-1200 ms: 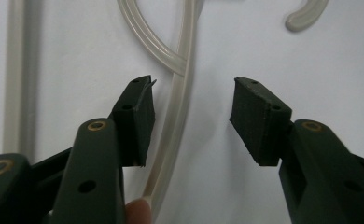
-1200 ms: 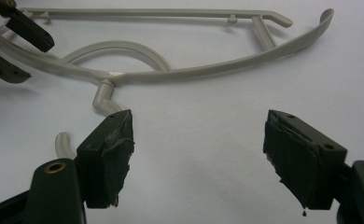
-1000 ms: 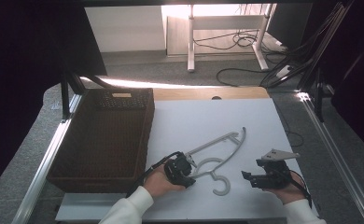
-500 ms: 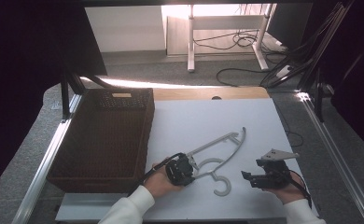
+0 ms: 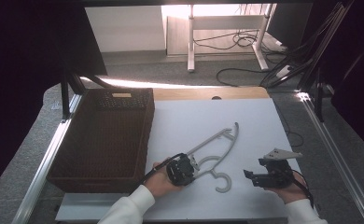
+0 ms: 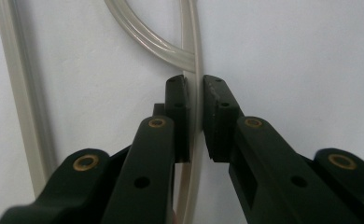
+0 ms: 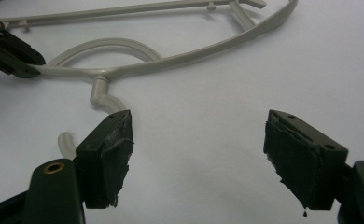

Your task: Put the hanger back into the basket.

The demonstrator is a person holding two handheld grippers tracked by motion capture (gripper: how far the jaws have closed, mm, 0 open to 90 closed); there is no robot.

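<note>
A pale grey plastic hanger (image 5: 216, 138) lies flat on the white table top (image 5: 194, 112), its hook toward the person. My left gripper (image 5: 195, 164) is at the hanger's near left end. In the left gripper view its jaws (image 6: 195, 100) have just been closing and now press on the thin hanger bar (image 6: 192, 56) from both sides. My right gripper (image 5: 251, 178) rests low to the right of the hook. Its jaws (image 7: 199, 135) stand wide apart over bare table, with the hanger (image 7: 208, 51) ahead and the hook beside its left jaw. The left gripper (image 7: 17, 58) shows at the far left of that view.
A dark wicker basket (image 5: 145, 140) stands along the left side of the table, close to the left hand. Metal rails (image 5: 327, 140) run down both table edges. Cables lie on the floor beyond the far edge.
The left gripper's jaws have drawn together onto the hanger's bar. Both hands and the hanger have stayed where they were.
</note>
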